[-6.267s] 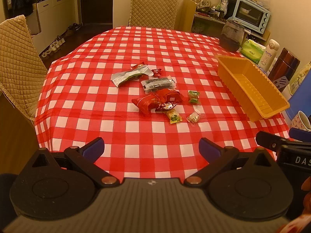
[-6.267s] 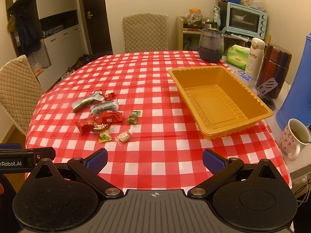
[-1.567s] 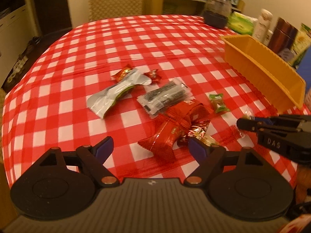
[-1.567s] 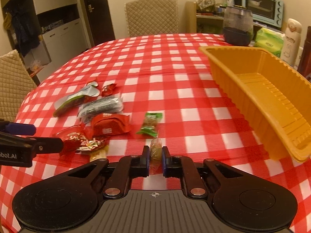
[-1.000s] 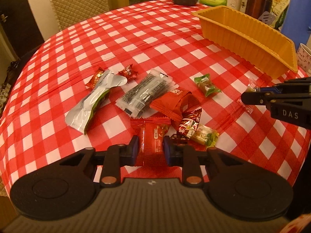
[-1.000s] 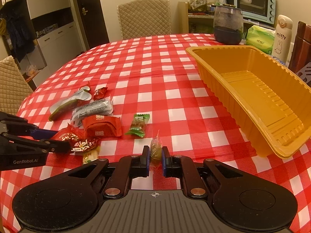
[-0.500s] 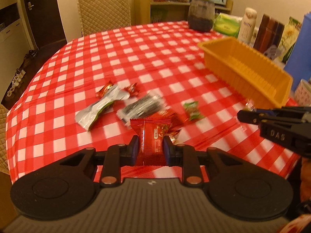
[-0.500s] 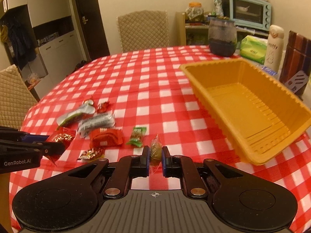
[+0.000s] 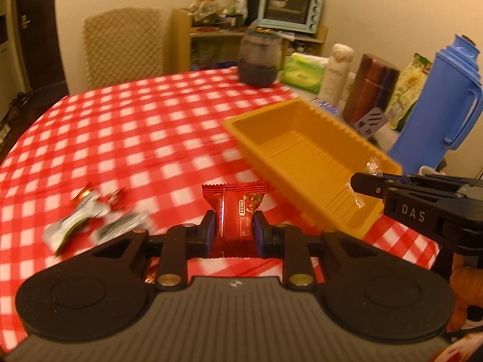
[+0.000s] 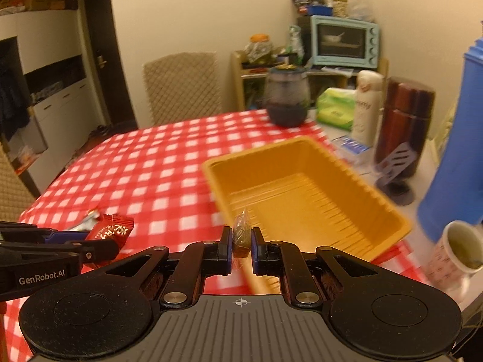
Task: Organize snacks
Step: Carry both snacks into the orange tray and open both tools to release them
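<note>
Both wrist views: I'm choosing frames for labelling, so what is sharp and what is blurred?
Left wrist view: left gripper and red snack packet sharp, tablecloth smeared. Right wrist view: right gripper sharp, orange tray soft, mug blurred; warm yellow cast.

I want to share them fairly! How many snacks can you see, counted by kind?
Red packet, in the left hand-held gripper: 1
Clear-wrapped candy, in the right hand-held gripper: 1
Small red candies: 2
Silver-green packet: 1
Dark packet: 1
Total: 6 in view; the left hand-held gripper may hide more.
</note>
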`<state>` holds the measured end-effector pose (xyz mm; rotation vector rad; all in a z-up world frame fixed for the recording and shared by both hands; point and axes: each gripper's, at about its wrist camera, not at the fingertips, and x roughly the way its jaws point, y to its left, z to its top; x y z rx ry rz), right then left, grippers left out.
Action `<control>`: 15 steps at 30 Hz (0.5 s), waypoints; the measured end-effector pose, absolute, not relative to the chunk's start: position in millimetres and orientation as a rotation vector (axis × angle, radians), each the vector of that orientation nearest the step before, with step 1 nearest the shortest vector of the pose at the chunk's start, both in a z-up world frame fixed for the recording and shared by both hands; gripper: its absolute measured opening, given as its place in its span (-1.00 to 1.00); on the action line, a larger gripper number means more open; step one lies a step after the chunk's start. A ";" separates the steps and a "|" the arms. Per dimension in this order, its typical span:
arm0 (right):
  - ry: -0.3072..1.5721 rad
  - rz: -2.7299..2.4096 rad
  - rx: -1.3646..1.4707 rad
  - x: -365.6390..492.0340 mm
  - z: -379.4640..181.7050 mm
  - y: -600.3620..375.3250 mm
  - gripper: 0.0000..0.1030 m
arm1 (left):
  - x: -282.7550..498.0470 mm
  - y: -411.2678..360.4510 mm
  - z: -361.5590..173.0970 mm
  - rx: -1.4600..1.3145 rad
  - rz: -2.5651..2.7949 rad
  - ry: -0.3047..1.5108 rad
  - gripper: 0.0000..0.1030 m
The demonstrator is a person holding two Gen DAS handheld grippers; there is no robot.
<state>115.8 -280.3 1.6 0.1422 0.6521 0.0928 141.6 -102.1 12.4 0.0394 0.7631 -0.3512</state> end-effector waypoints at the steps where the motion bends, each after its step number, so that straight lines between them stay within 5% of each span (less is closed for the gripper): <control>1: 0.650 0.085 0.140 118.2 3.7 -287.5 -0.76 | 144.4 -110.1 14.5 0.042 -0.360 0.759 -0.54; 15: 0.678 0.009 0.130 154.7 -2.6 -363.9 -0.76 | 189.7 -203.2 9.9 0.081 -0.454 0.750 -0.54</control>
